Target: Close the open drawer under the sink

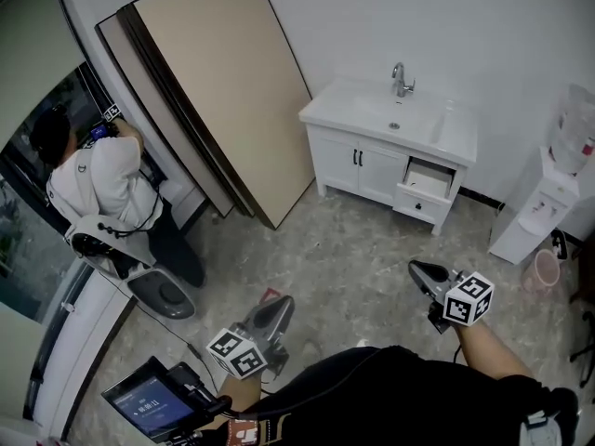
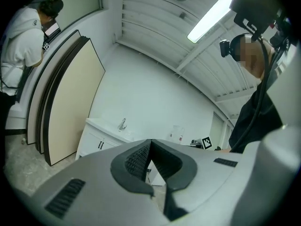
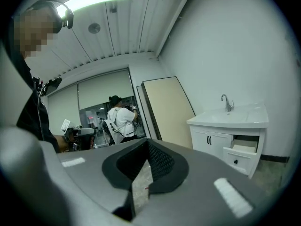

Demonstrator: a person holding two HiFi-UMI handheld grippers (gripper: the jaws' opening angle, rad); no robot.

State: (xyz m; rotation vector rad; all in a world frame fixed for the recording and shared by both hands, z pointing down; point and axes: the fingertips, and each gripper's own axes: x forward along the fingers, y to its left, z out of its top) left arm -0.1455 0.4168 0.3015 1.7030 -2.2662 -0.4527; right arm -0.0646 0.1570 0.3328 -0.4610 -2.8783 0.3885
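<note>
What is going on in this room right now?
A person holds a gripper in each hand, the left gripper and the right gripper. Both are shut and empty, well short of the white sink cabinet. The drawer at the cabinet's right side stands pulled out, and nothing touches it yet. A second person stands off to the left, busy with something else.

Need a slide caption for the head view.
Left claw and right claw, both shut, far from the open drawer under the sink.

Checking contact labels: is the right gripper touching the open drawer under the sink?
Apart. The head view shows the right gripper well short of the drawer, with bare floor between them.
</note>
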